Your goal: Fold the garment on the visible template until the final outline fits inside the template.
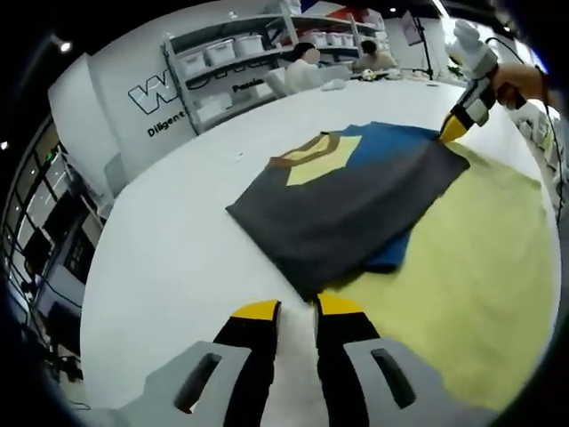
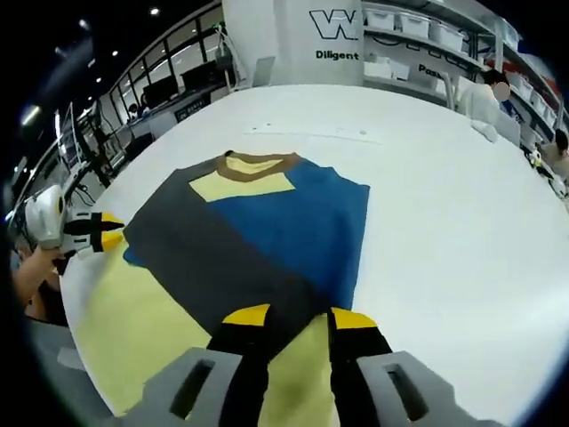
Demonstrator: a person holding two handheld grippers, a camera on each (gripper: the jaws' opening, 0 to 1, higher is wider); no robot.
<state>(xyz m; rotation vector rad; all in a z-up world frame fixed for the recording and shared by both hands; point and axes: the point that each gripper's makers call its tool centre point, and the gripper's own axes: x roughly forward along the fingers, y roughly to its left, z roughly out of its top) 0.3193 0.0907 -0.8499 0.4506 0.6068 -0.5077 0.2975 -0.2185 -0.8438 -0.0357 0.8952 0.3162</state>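
Gaping right tongs (image 2: 297, 317) straddling garment (image 2: 267, 231) hem; left tongs (image 1: 298, 308) parted, empty.

Around me, item by item. One white table (image 1: 178, 258), broad and round-edged, which I work over. One white wall panel (image 1: 133, 89) beyond its far edge, with large outlined letters and smaller dark lettering I read as "Diligent". One run of grey shelving (image 1: 227, 58) beside that panel, carrying white storage bins (image 1: 233, 46). Two seated people (image 1: 307, 67) at the table's far side. Dark-framed glass partitions (image 2: 169, 84) along another side of the room.
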